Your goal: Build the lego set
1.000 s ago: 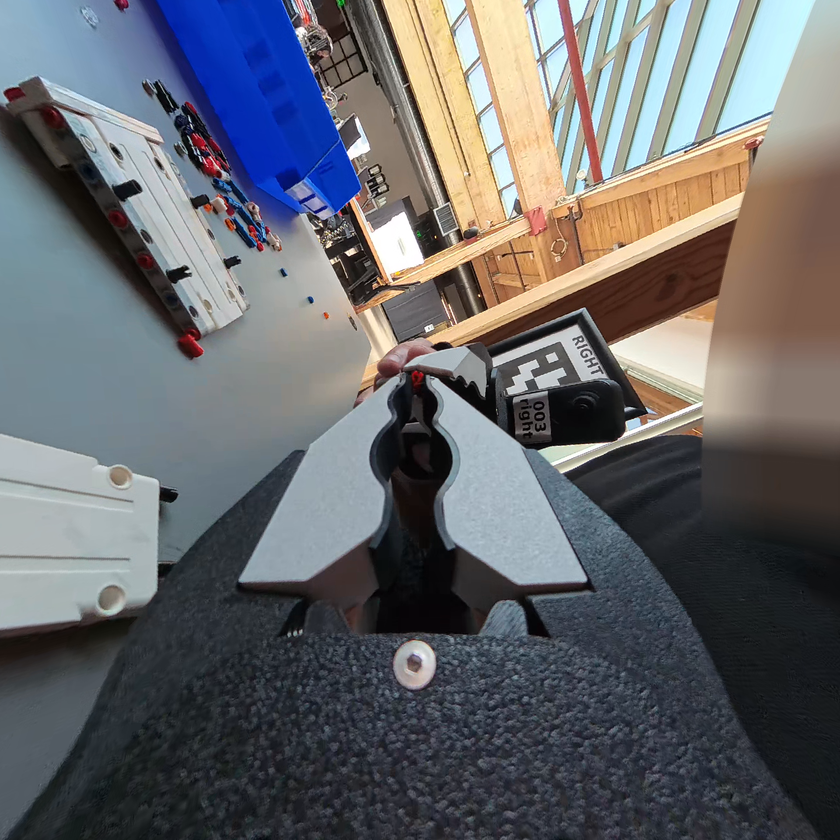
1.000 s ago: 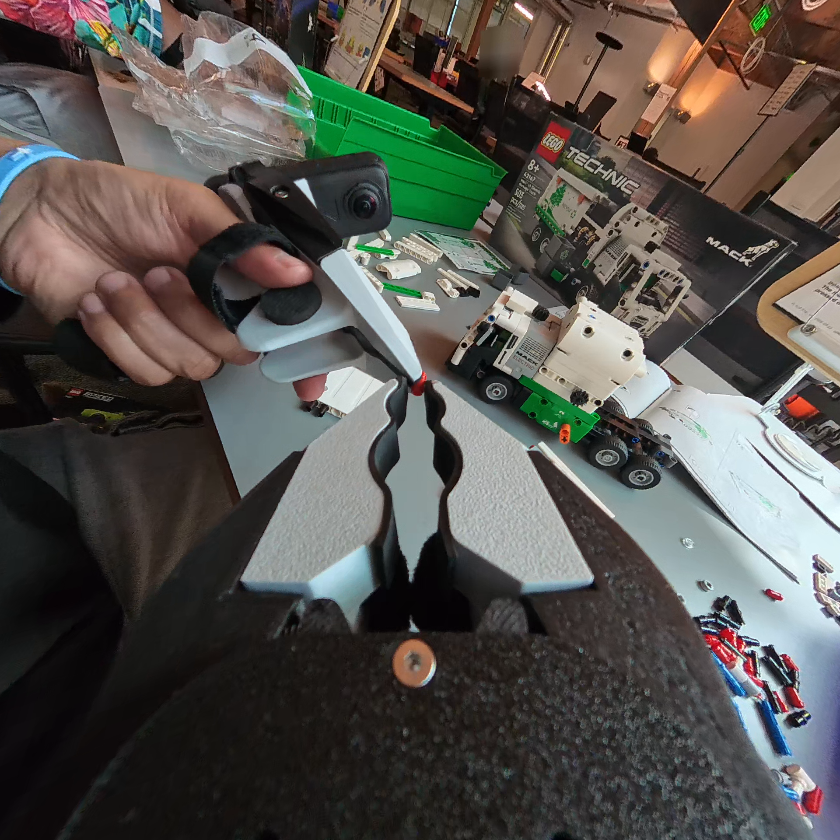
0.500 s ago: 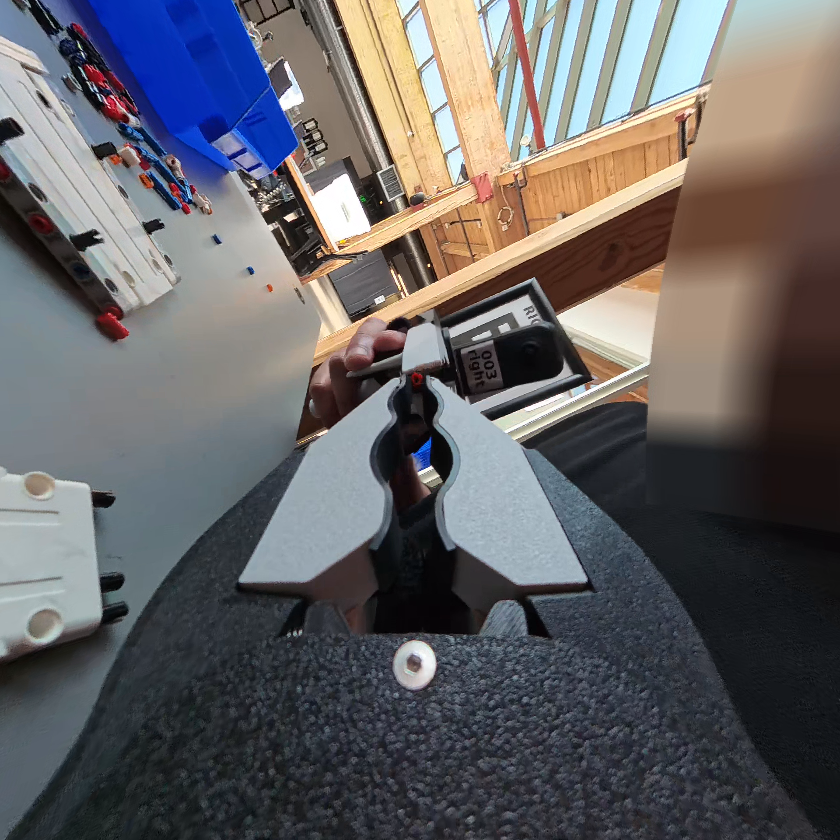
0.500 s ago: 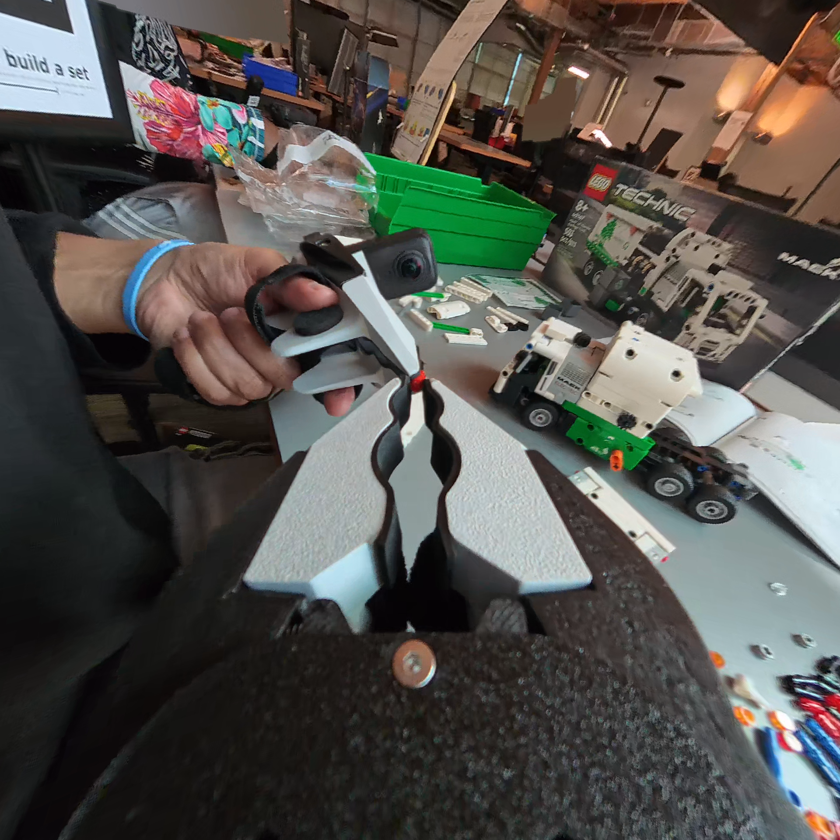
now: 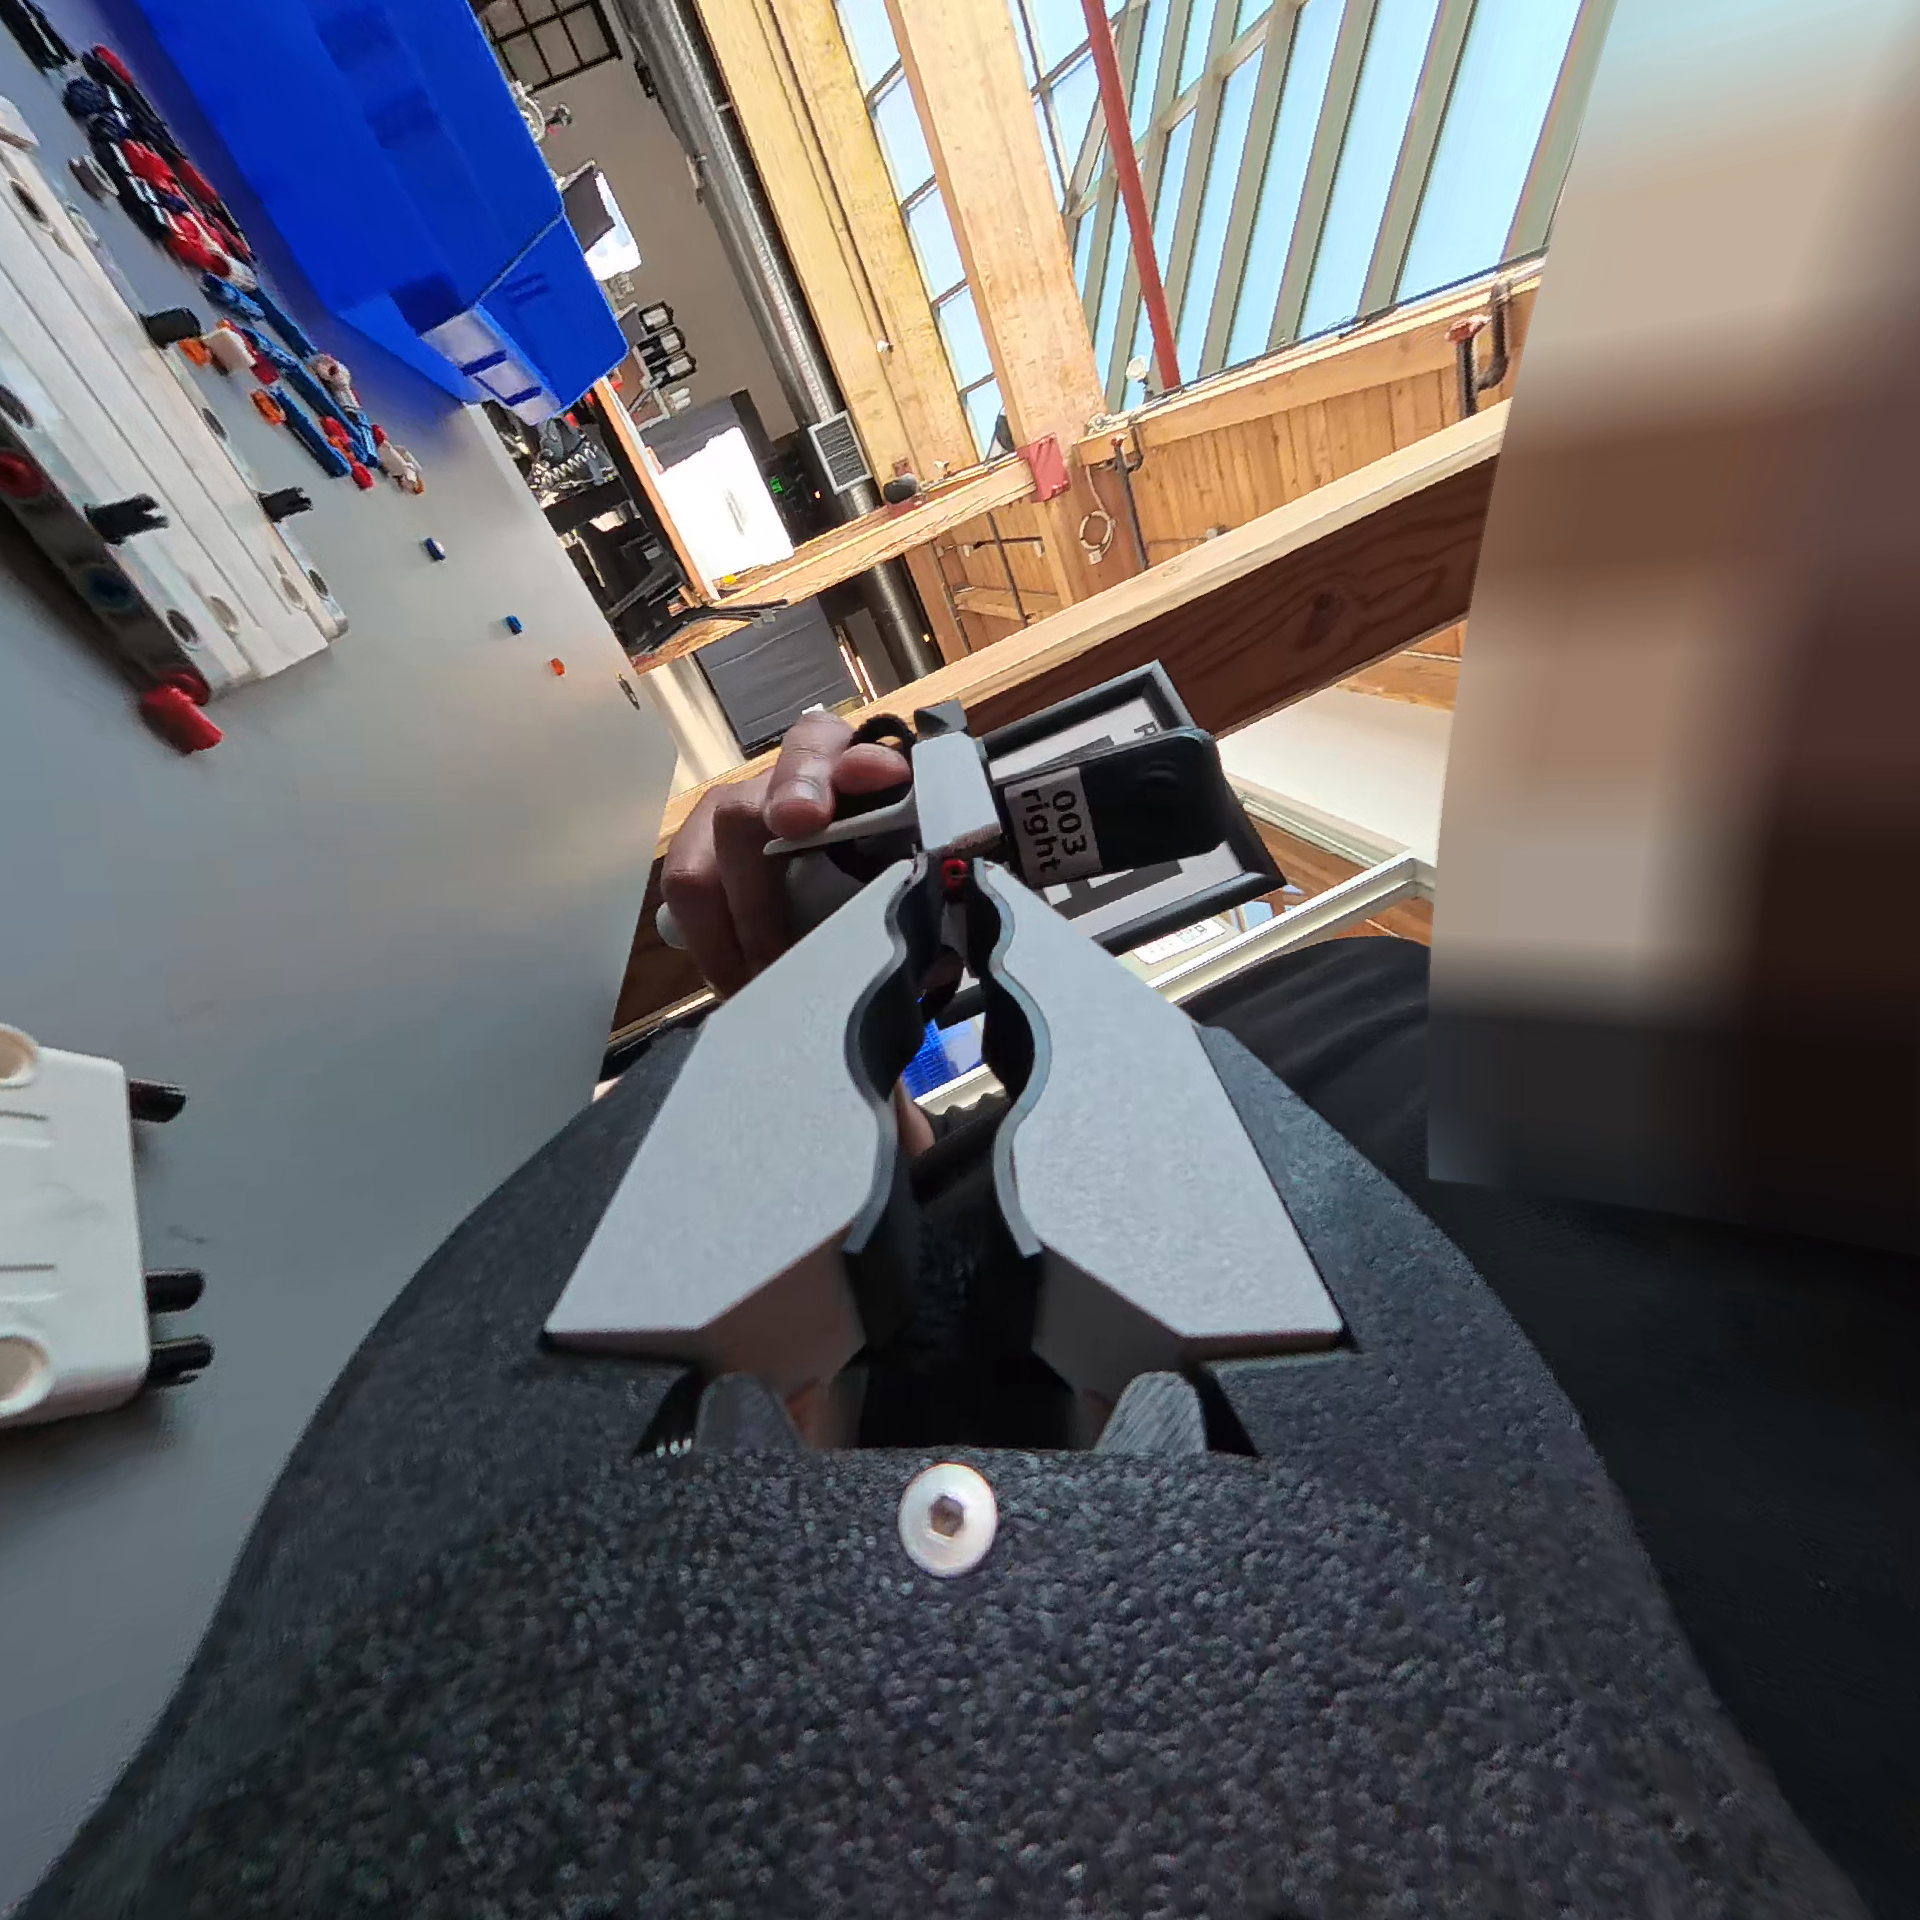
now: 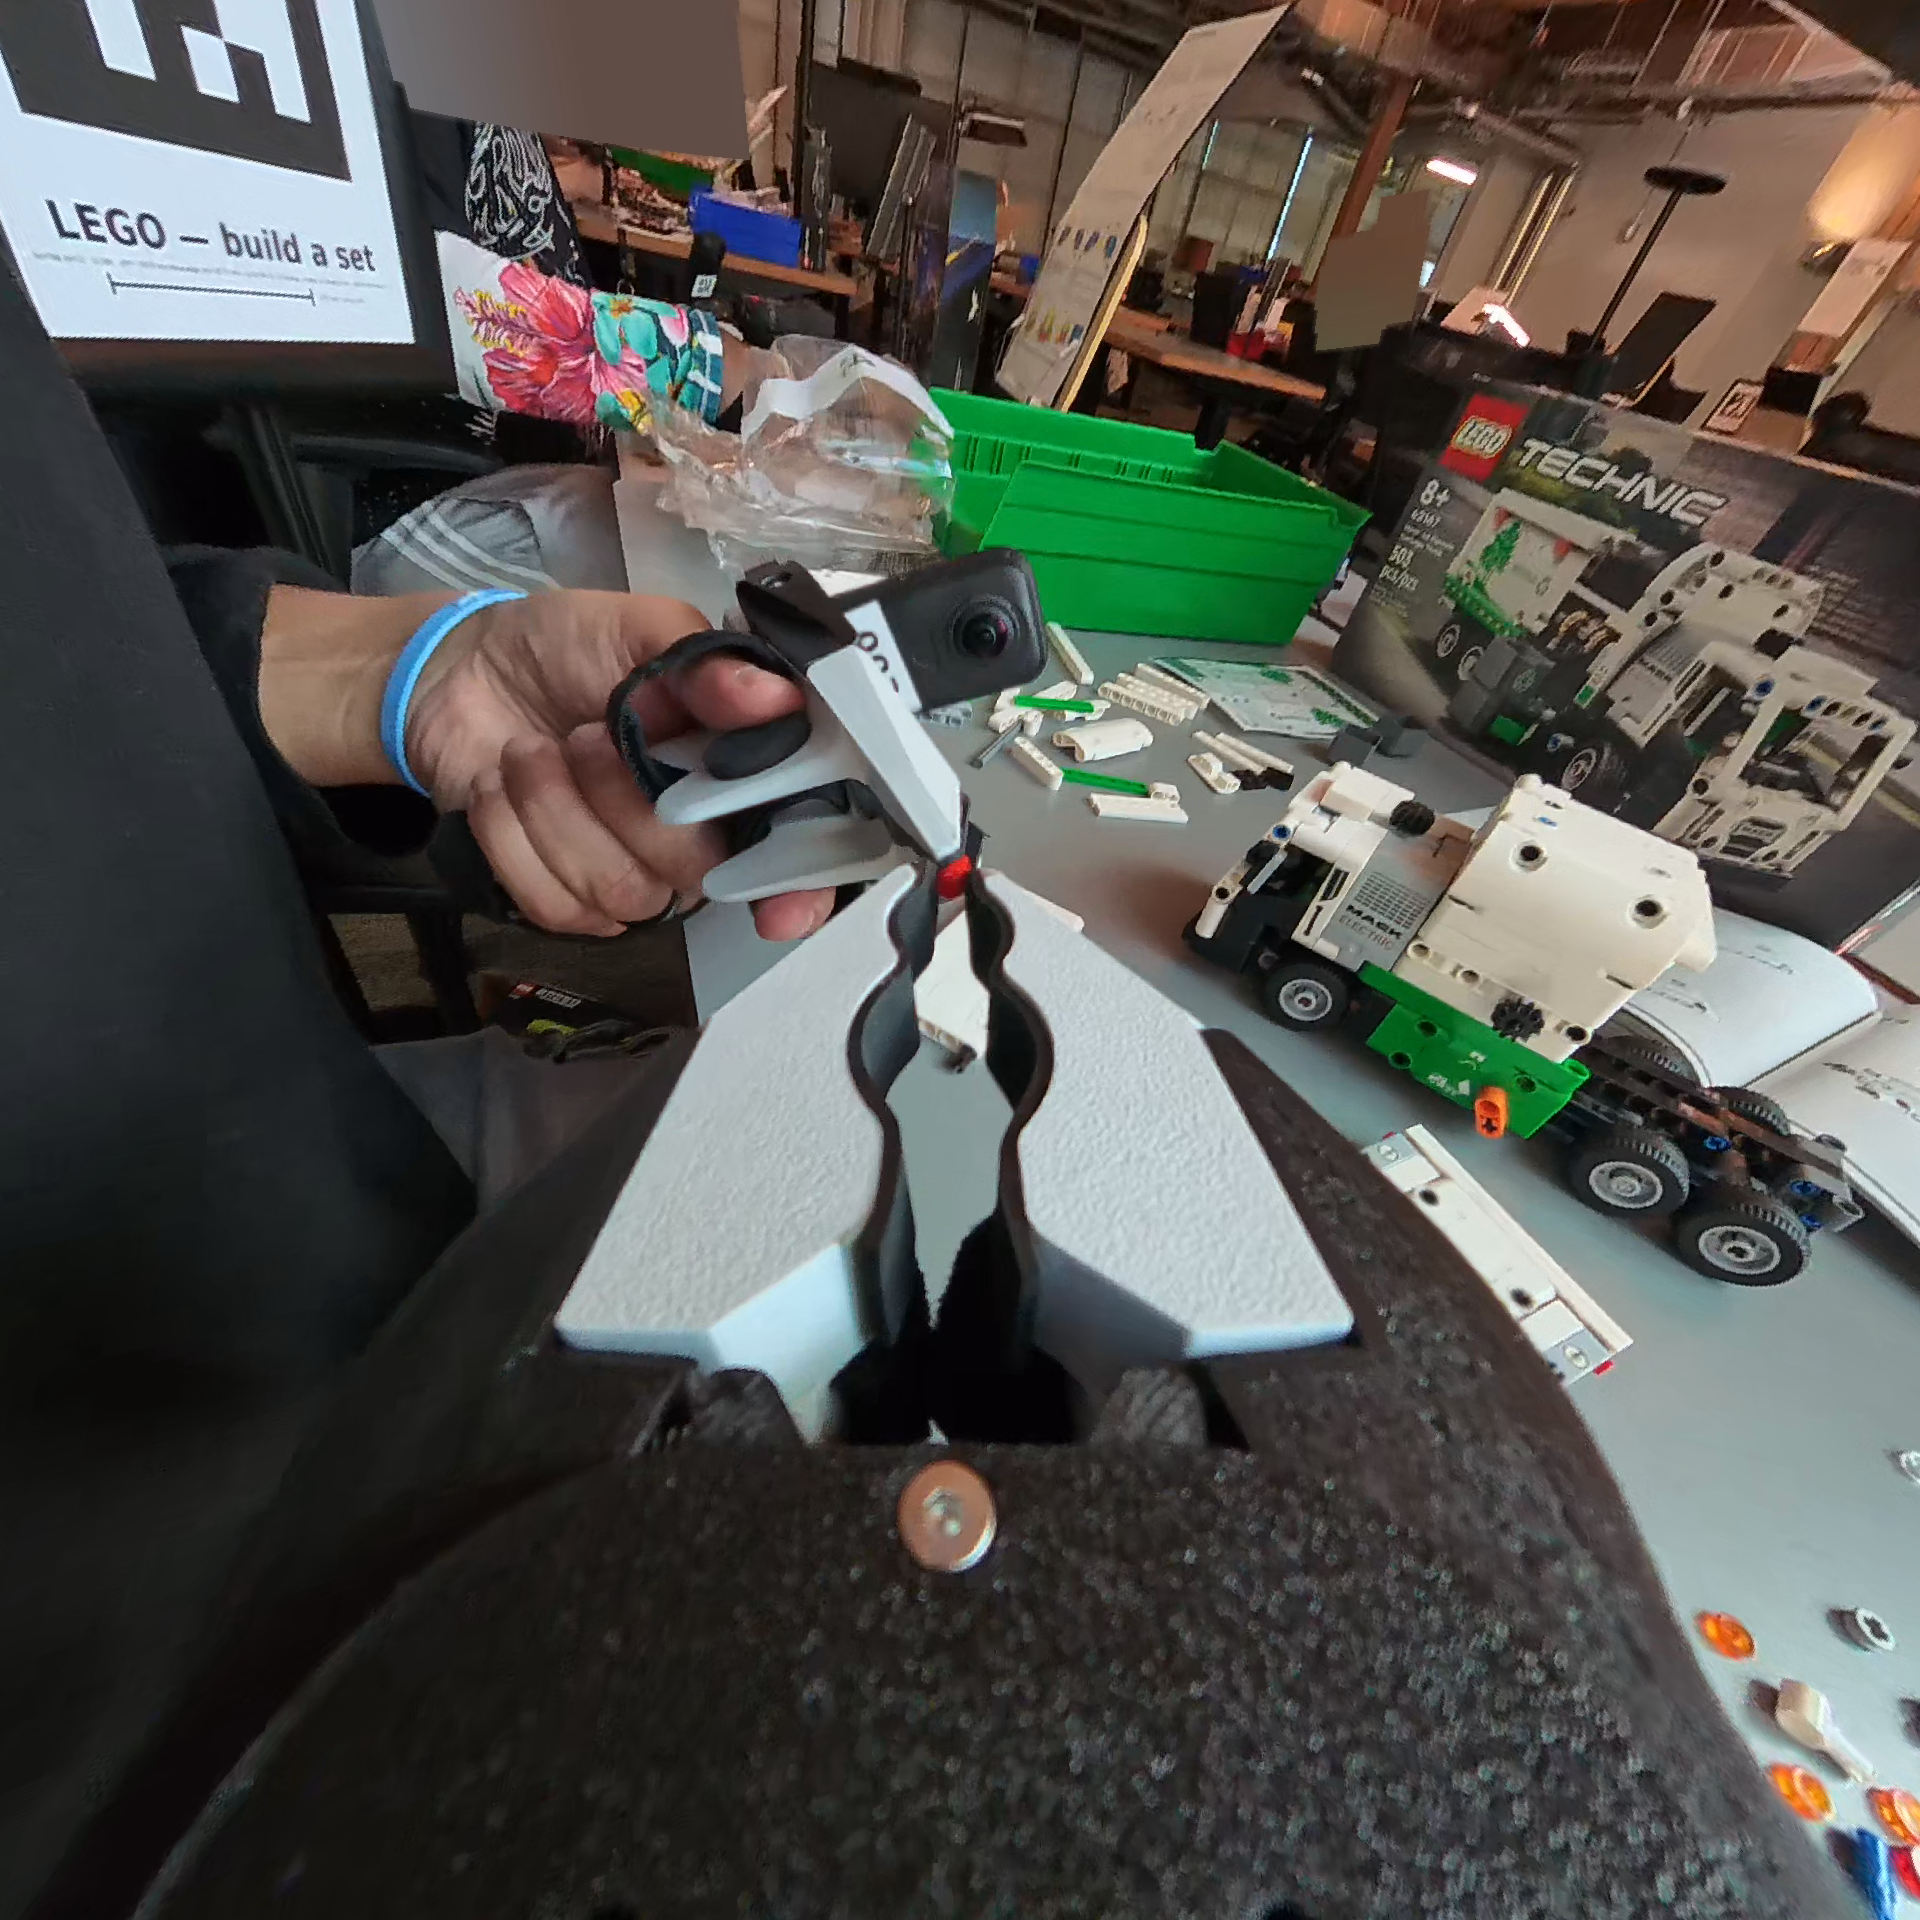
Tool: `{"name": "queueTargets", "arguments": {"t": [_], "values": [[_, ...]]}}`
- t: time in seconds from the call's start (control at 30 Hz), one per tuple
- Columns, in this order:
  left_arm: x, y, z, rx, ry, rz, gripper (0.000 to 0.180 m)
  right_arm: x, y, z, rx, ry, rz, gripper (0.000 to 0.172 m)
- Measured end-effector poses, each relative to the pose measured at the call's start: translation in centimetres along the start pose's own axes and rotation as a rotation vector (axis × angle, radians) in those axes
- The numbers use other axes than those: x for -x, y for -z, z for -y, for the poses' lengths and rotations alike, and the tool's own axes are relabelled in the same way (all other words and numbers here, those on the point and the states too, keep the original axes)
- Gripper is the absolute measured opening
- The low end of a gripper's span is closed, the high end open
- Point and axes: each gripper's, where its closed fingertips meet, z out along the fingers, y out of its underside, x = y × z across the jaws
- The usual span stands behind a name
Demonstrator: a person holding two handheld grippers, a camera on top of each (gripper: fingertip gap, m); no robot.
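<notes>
Grey table (image 6: 1195,904) in a workshop hall, strewn with toy-brick parts.

- Left gripper (image 5: 940,873): jaws clenched. A small red piece (image 6: 954,876) sits at its tips. Held by a hand (image 6: 540,748) with one blue wristband (image 6: 416,686).
- Right gripper (image 6: 951,883): jaws nearly closed, with the same red piece between its tips. The two grippers meet tip to tip above the near table edge. Both seem to pinch the piece, though it is too small to show which pads press it.
- Change from a second ago: the grippers still meet at the red piece. Both views have swung, so a marker board (black-and-white pattern) (image 6: 197,166) now fills the right view's upper left. The truck sits further right in that view, and the white panel (image 5: 62,1236) has slid toward the left view's edge.
- Count:
  - one white-and-green toy truck (image 6: 1455,935)
  - one printed box (image 6: 1662,582) behind it
  - two green bins (image 6: 1143,540)
  - one blue bin (image 5: 395,177)
  - one clear plastic bag (image 6: 810,457)
  - one open booklet (image 6: 1766,1008)
</notes>
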Motion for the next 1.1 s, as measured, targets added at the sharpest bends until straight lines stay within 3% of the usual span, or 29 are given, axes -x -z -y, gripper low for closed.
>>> {"name": "queueTargets", "arguments": {"t": [0.37, 0.47, 0.5, 0.63, 0.7, 0.9, 1.1], "values": [[-0.3, 0.6, 0.0, -0.044, 0.044, -0.050, 0.002, 0.3, -0.6, 0.3, 0.002, 0.109, -0.046, 0.004], [0.8, 1.8, -0.3, 0.045, -0.189, 0.135, 0.005, 0.6, -1.1, -0.9, 0.098, 0.062, 0.041, 0.004], [1.1, 2.6, 0.2, 0.074, -0.306, 0.220, 0.018, 0.6, -1.3, -1.9, 0.163, 0.038, 0.078, 0.004], [5.0, 8.4, 3.1, 0.296, -0.836, 0.778, 0.047, -1.3, -2.2, -5.9, 0.464, -0.001, 0.150, 0.003], [6.6, 10.6, 3.7, 0.425, -0.949, 0.946, 0.058, -1.9, -2.8, -7.2, 0.606, -0.033, 0.190, 0.003], [9.5, 11.4, 3.2, 0.487, -0.919, 1.027, 0.089, -2.5, -5.2, -8.7, 0.803, -0.155, 0.233, 0.003], [10.3, 10.6, 2.9, 0.549, -0.877, 0.979, 0.088, -1.7, -6.1, -8.3, 0.980, -0.121, 0.352, 0.003]]}}
